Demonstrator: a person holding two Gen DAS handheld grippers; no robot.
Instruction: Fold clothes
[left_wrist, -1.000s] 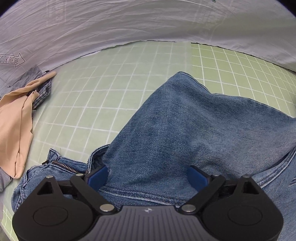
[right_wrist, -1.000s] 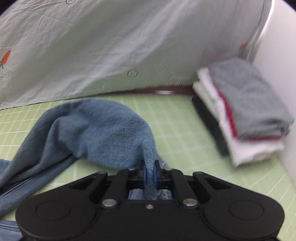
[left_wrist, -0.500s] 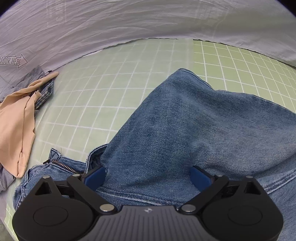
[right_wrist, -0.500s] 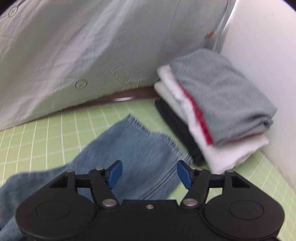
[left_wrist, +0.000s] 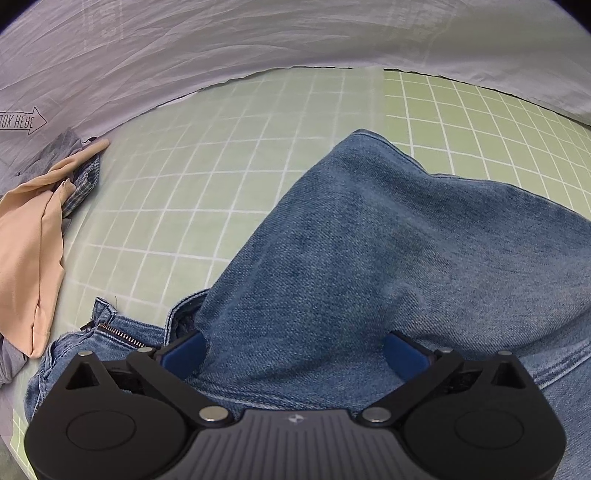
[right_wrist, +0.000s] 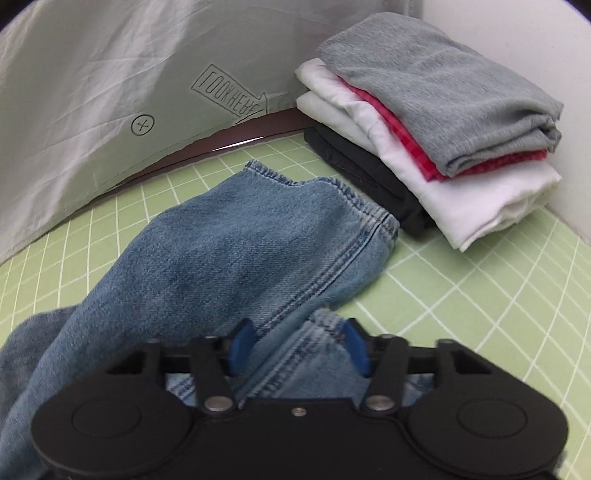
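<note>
— Jeans (left_wrist: 388, 258) are seen spread across the green mat (left_wrist: 221, 177), one leg doubled over the other; how are the grippers set?

— The left gripper (left_wrist: 295, 350) is held wide open, its blue pads either side of the denim near the waist, where the zip (left_wrist: 118, 332) is exposed. Nothing is clamped. The right gripper (right_wrist: 297, 347) is likewise open, and the fabric between its pads is not pinched.

— And the leg ends?

— The hem (right_wrist: 362, 210) is seen lying toward the mat's far right corner, just beside the stack (right_wrist: 436, 122) of folded clothes, almost touching its dark bottom layer. The upper leg is skewed against the lower one, and a bulge is left in the cloth.

— What is called for, then, if the fold is to be done well?

— It is judged that the legs should be squared so the seams and hems are matched, and the bulge pressed flat, before any further fold is made. Both layers should be taken together when the denim is gripped, or the lower one will be dragged askew. The stack should be kept clear of the hem. The heap (left_wrist: 33, 229) at the mat's left edge is well apart and need not be disturbed.
</note>
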